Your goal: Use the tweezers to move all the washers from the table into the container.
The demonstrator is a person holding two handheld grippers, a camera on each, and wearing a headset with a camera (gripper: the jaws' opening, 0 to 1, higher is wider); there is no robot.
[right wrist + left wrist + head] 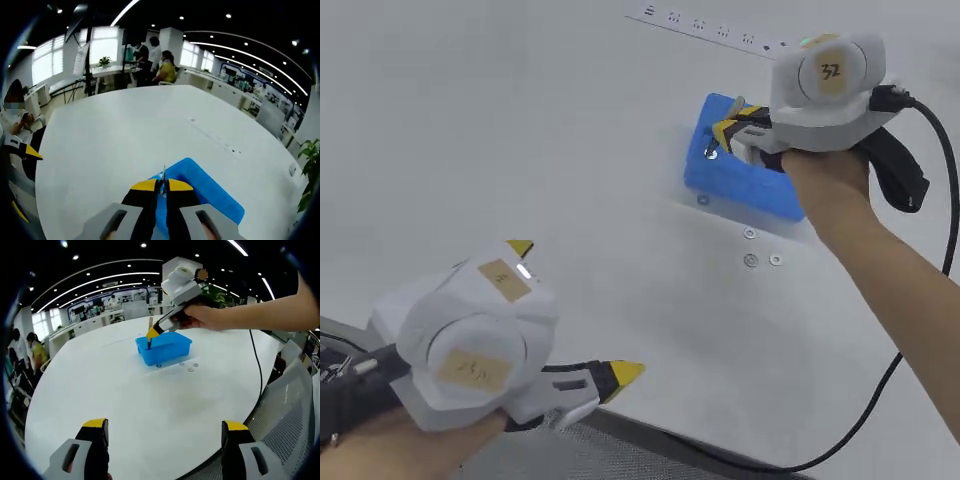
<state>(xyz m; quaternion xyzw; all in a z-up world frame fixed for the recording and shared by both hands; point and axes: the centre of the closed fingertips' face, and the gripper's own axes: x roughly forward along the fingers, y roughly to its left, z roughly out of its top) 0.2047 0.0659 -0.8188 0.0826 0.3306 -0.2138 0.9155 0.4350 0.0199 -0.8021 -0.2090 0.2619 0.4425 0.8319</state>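
A blue container [745, 188] stands on the white table [520, 130]. My right gripper [726, 131] hangs over its left end, shut on slim metal tweezers [711, 150] whose tips point down into the container [202, 186]. In the right gripper view the tweezers [163, 176] stick out between the yellow-tipped jaws of the gripper [161, 187]. Several small washers [751, 260] lie on the table in front of the container, one more [703, 200] close to its wall. My left gripper [575, 310] is held open near the table's front edge, nothing between its jaws [165, 427].
A white power strip [710, 30] lies at the far side of the table. A black cable [945, 180] trails from the right gripper off the table's right side. The table's front edge [650, 432] runs just beyond the left gripper. People sit at distant desks [165, 70].
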